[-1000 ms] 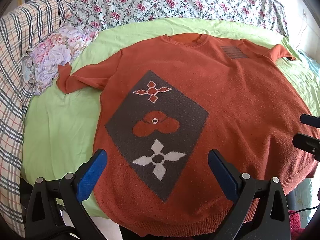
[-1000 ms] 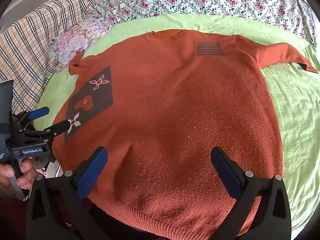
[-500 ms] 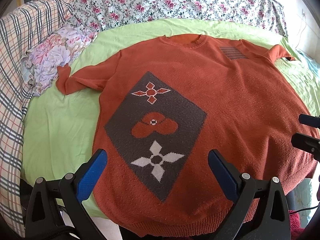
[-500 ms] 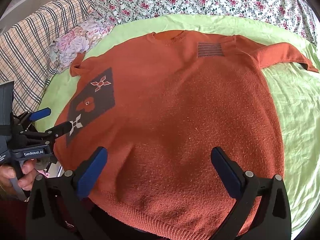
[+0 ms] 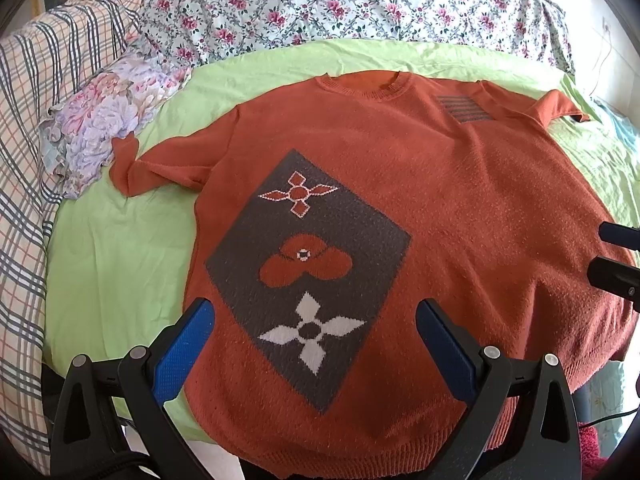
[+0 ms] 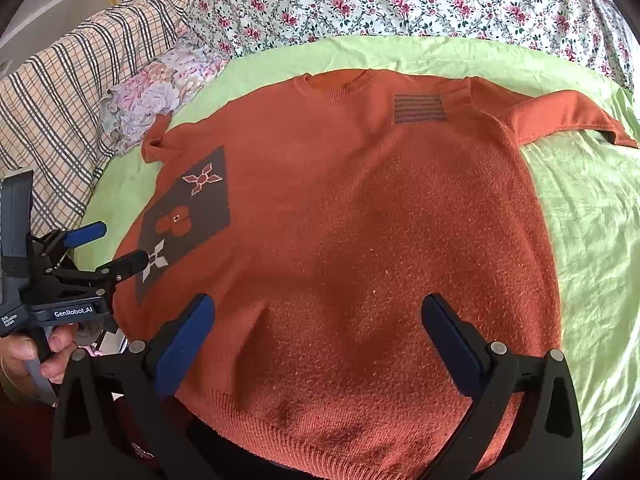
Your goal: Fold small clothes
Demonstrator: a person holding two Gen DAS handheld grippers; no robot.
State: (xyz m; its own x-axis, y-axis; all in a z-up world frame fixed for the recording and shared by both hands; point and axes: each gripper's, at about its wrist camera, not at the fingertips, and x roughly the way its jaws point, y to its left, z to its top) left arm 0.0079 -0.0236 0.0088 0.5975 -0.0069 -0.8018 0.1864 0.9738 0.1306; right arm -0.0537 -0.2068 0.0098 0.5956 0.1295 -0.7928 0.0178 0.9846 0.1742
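The left gripper [image 5: 312, 316] hangs low over the near part of an orange sweater [image 5: 440, 208], its blue-padded fingers [image 5: 182, 346] spread wide with nothing between them. They frame the white four-petal flower at the bottom of a dark grey diamond patch [image 5: 308, 264] knitted into the sweater's front. In the right wrist view the same gripper [image 6: 108, 248] shows from the side at the sweater's edge, held by the person's left hand [image 6: 36, 356].

The right gripper [image 6: 318, 320] is likewise wide apart and empty, poised over the plain orange knit near the ribbed hem [image 6: 320, 432]. Its finger ends also poke into the left view at the far right edge [image 5: 618, 256], close above the fabric; whether they touch it is hard to judge from that angle.

The sweater lies face up and spread flat on a light green sheet [image 6: 592, 240], collar [image 6: 332, 84] away from the grippers and hem hanging at the near edge. One short sleeve [image 5: 156, 164] is crumpled at its end beside a pastel floral cushion [image 5: 104, 120]; the other sleeve [image 6: 560, 118] stretches out flat on the opposite side. A small striped grey patch [image 6: 419, 109] sits on the chest. Beyond the collar rises rose-print bedding [image 6: 400, 0], and a plaid blanket [image 6: 68, 92] is heaped along the cushion's side.
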